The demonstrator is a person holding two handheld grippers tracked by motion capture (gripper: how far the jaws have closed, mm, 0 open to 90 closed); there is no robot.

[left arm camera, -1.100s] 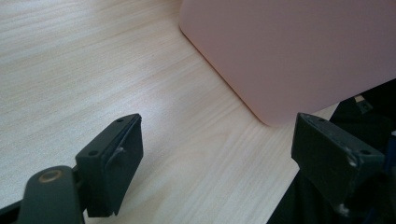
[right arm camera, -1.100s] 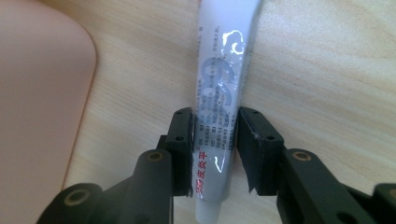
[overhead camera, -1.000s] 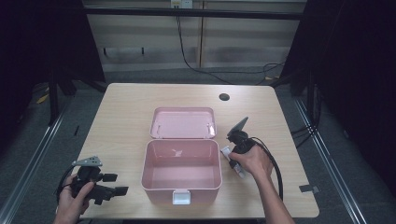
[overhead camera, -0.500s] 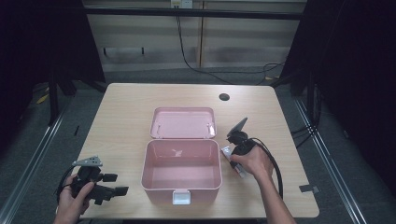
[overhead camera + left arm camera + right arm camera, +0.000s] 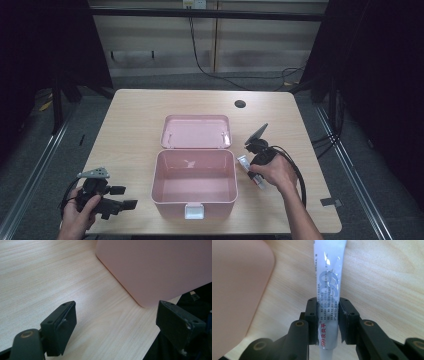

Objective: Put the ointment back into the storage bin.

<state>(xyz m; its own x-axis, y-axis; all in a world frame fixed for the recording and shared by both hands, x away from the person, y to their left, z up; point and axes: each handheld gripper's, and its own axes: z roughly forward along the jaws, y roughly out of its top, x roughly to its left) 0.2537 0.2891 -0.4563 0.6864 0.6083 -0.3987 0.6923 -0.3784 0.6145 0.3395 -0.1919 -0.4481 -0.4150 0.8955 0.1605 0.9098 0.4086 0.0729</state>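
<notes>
An open pink plastic box [image 5: 194, 182] stands on the wooden table [image 5: 135, 120], its lid [image 5: 196, 131] folded back flat on the far side of it. Inside, the box is bare pink plastic, and a small white latch [image 5: 194, 212] sits on its near wall.

The right tool [image 5: 327, 321] is just beside the right wall of the box, held by the person's right hand [image 5: 274, 172]. Its two black jaws are clenched on a white ointment tube [image 5: 328, 285] with blue and red print (the letters are too small to read). The tube lies close to the box's right wall, and its far end points away from the tool.

The left tool [image 5: 120, 197] is near the left wall of the box, at the table's near edge, in the left hand [image 5: 77, 212]. Its jaws are released and wide apart, with nothing between them.
</notes>
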